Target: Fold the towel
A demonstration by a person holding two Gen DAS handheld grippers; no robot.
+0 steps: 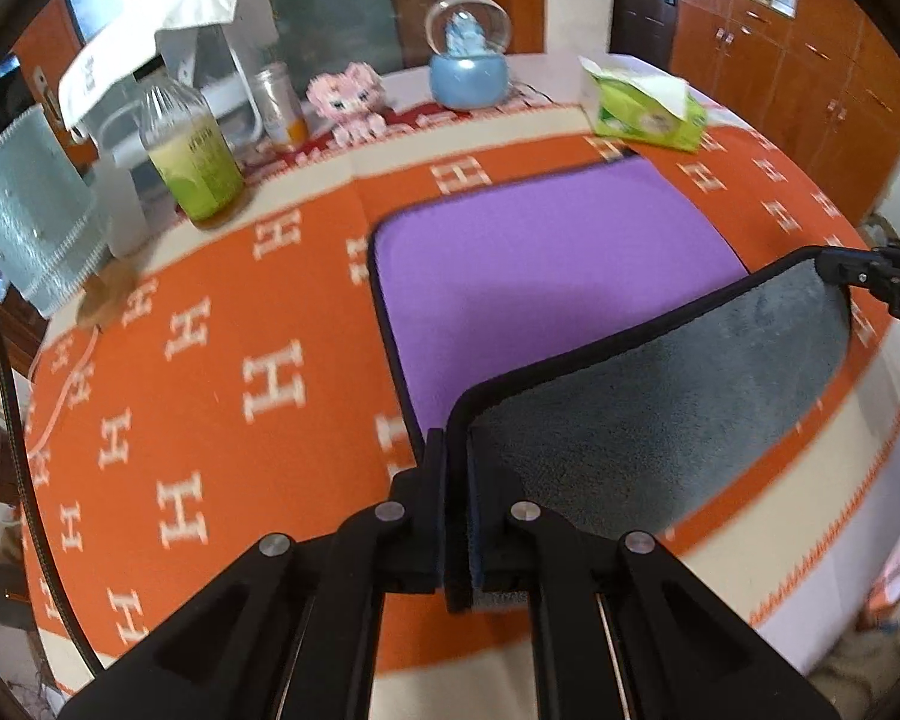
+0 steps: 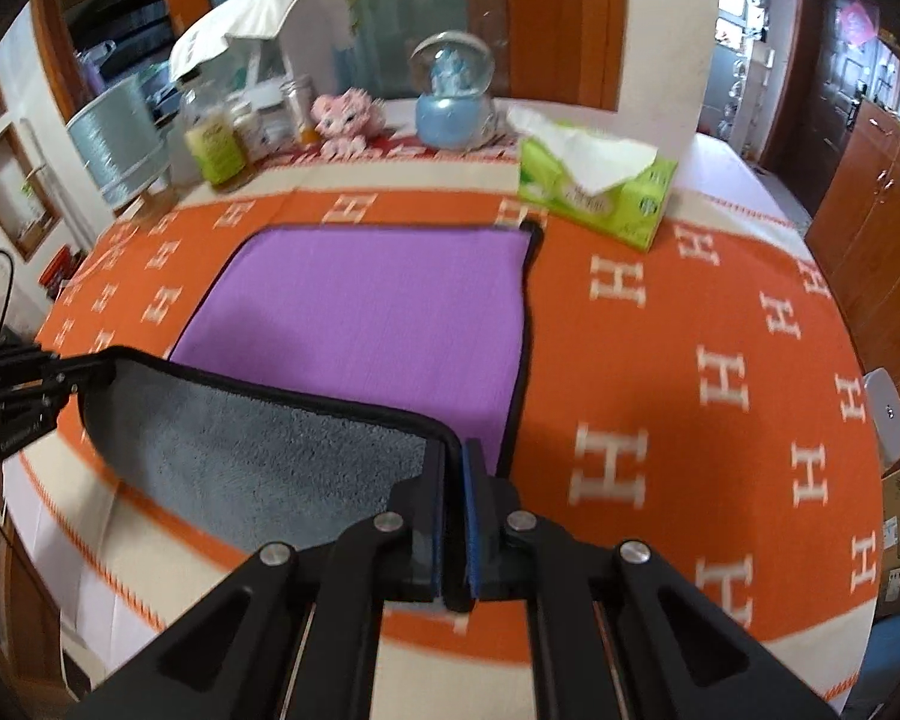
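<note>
Left tongs [image 1: 457,480] clamped on near towel [image 1: 546,276] corner at bottom centre; right tongs [image 2: 455,486] clamped on other near corner. Grey underside lifted above tabletop [image 2: 690,360].

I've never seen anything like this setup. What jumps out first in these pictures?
The purple towel in the middle of the orange H-patterned tablecloth catches the eye, its near edge lifted to show a grey underside. Each near corner is pinched by a black tool: the left tool and the right tool. Along the far edge stand a blue snow globe, a pink toy cat and a green tissue box.
</note>
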